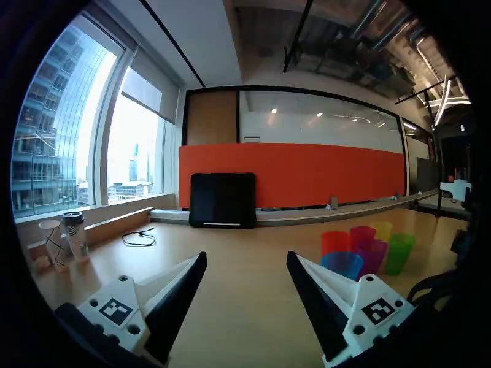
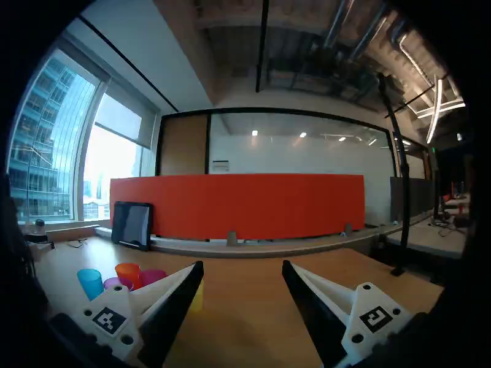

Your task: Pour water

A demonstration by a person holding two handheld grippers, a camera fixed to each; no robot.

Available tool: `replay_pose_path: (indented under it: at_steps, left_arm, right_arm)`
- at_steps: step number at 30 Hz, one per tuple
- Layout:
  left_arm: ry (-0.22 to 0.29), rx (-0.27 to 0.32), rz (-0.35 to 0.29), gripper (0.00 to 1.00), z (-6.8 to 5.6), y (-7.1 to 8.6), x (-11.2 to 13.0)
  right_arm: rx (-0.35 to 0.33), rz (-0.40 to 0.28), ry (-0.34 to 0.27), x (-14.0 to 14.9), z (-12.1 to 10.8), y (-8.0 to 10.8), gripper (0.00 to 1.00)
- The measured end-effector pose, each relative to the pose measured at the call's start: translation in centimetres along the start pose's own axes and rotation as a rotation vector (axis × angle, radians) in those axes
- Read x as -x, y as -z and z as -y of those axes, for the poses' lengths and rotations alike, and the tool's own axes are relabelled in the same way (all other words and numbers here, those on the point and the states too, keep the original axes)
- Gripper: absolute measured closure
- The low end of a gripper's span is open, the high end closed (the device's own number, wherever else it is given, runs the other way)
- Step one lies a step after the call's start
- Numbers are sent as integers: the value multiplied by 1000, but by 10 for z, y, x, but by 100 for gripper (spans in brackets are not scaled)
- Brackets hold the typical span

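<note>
A cluster of coloured plastic cups stands on the wooden table: orange cup (image 1: 335, 241), blue cup (image 1: 342, 265), two purple cups (image 1: 371, 255), yellow cup (image 1: 382, 230) and green cup (image 1: 399, 252). My left gripper (image 1: 247, 265) is open above the table, left of the cups, nothing between its fingers. In the right gripper view the blue cup (image 2: 91, 283), orange cup (image 2: 128, 274) and purple cup (image 2: 151, 276) sit at the lower left, partly behind the left finger (image 2: 166, 300). My right gripper (image 2: 240, 273) is open and holds nothing.
A black tablet (image 1: 222, 200) leans against the orange divider (image 1: 294, 173). A lidded paper cup (image 1: 75, 234) and a small wire-legged stand (image 1: 52, 240) sit at the window side, with a black cable (image 1: 137, 237) on the table. A black pole (image 2: 402, 202) rises at the right.
</note>
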State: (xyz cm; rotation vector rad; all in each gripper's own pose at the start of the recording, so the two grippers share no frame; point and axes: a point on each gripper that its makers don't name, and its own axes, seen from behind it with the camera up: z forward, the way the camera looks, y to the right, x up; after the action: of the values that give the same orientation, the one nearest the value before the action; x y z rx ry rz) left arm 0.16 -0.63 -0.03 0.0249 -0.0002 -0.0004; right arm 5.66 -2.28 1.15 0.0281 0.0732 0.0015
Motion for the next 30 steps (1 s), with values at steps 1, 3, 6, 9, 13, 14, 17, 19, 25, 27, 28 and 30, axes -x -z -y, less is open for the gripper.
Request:
replay_pose_path:
  at_steps: [1,3,6,9,13,14,17,19,25,27,28,30]
  left_arm:
    - [0,0,0,4,0,0,0]
    - [0,0,0,4,0,0,0]
    - [0,0,0,4,0,0,0]
    - [0,0,0,4,0,0,0]
    - [0,0,0,4,0,0,0]
    - [0,0,0,4,0,0,0]
    - [0,0,0,4,0,0,0]
    - [0,0,0,4,0,0,0]
    - [0,0,0,4,0,0,0]
    - [0,0,0,4,0,0,0]
    - [0,0,0,4,0,0,0]
    - [0,0,0,4,0,0,0]
  right_arm:
    - [2,0,5,2,-1,0,1]
    - [6,0,14,7,-2,0,1]
    - [10,2,24,14,-6,1,1]
    - [20,13,21,21,-11,3,1]
    - [27,23,8,30,-14,6,1]
    - [28,25,5,32,-15,7,1]
    - [25,25,-2,36,-15,9,1]
    - [24,24,-6,38,-15,11,1]
    - [27,26,-16,43,-19,12,1]
    - [28,35,-19,45,-20,12,1]
    - [29,41,-20,47,-21,11,1]
    - [30,51,-19,50,-22,11,1]
